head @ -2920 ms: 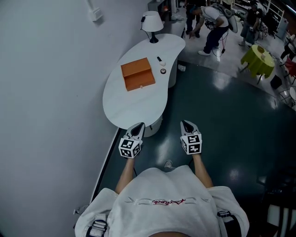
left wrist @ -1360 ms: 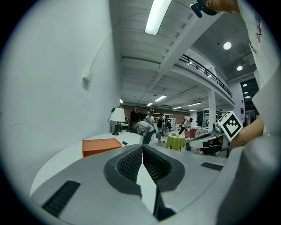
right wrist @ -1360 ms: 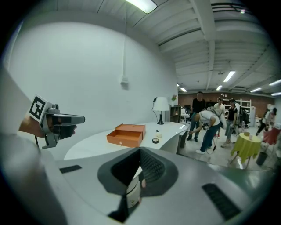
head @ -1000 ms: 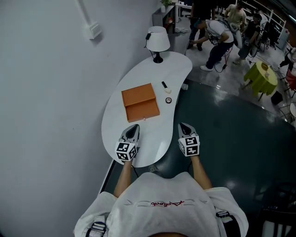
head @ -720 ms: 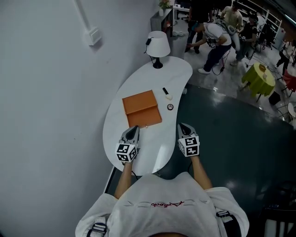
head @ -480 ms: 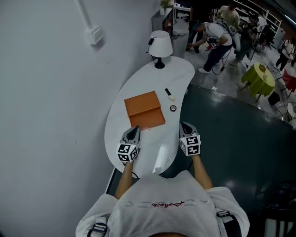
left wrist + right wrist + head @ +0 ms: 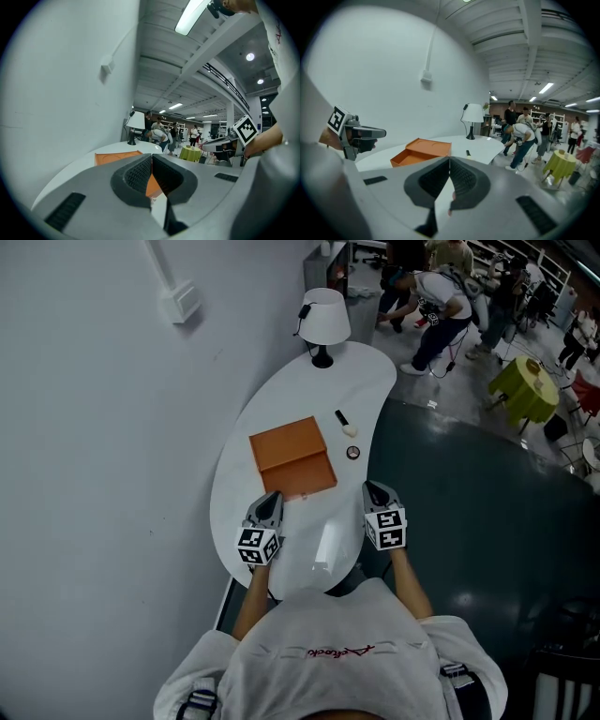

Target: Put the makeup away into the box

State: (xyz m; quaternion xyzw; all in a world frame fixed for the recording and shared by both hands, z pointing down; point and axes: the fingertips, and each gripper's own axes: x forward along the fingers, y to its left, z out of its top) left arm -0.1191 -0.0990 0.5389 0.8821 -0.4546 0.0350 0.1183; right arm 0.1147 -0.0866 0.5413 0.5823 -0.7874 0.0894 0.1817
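Note:
An orange box lies open on the white curved table; it also shows in both gripper views, box and box. Right of it lie a black-and-cream makeup tube and a small round compact. My left gripper hovers just short of the box's near side, its jaws shut and empty. My right gripper is level with it at the table's right edge, below the compact, also shut and empty.
A white lamp stands at the table's far end. A grey wall runs along the left. Dark glossy floor lies to the right. Several people and a round table with a green cloth are in the background.
Both grippers have moved forward along the table toward the box and the makeup. The box now sits just ahead of the left gripper. Both stay shut.

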